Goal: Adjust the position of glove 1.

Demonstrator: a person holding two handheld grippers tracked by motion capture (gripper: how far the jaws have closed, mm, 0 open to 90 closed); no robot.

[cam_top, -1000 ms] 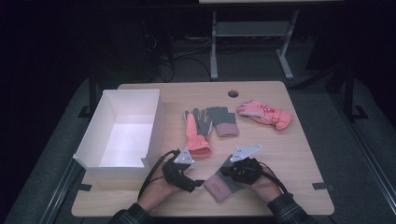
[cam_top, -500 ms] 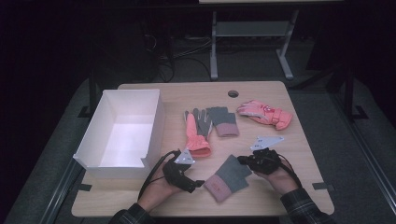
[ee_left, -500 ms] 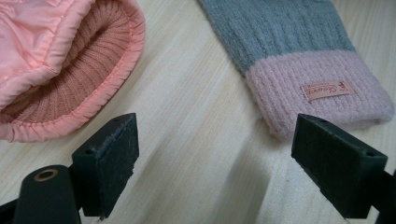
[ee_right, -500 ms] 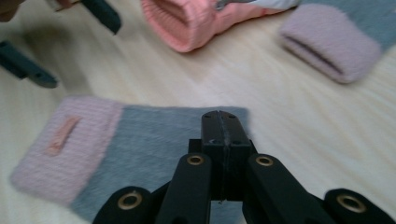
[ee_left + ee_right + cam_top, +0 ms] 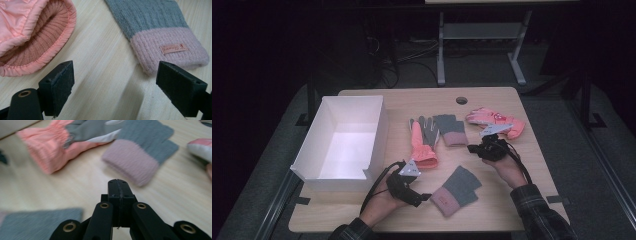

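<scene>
A grey knit glove with a pink cuff [image 5: 456, 190] [image 5: 160, 30] lies near the table's front edge. My left gripper [image 5: 424, 199] [image 5: 120, 82] rests just left of its cuff, open, with bare wood between the jaws. A second grey and pink glove [image 5: 450, 129] [image 5: 142, 152] lies further back, next to an orange and grey glove [image 5: 422, 141] [image 5: 57, 142] [image 5: 30, 32]. My right gripper [image 5: 472, 149] [image 5: 118, 185] hovers right of centre, shut on nothing, pointing left toward those two. A pink patterned glove [image 5: 494, 120] lies behind it.
A white open box [image 5: 343, 142] stands at the table's left side. A round cable hole [image 5: 461, 100] sits near the back edge. Metal stand legs [image 5: 477, 45] rise beyond the table.
My right gripper has left the near grey glove and moved back and to the right, now shut and empty. The glove lies flat where it was let go. The left gripper stays put.
</scene>
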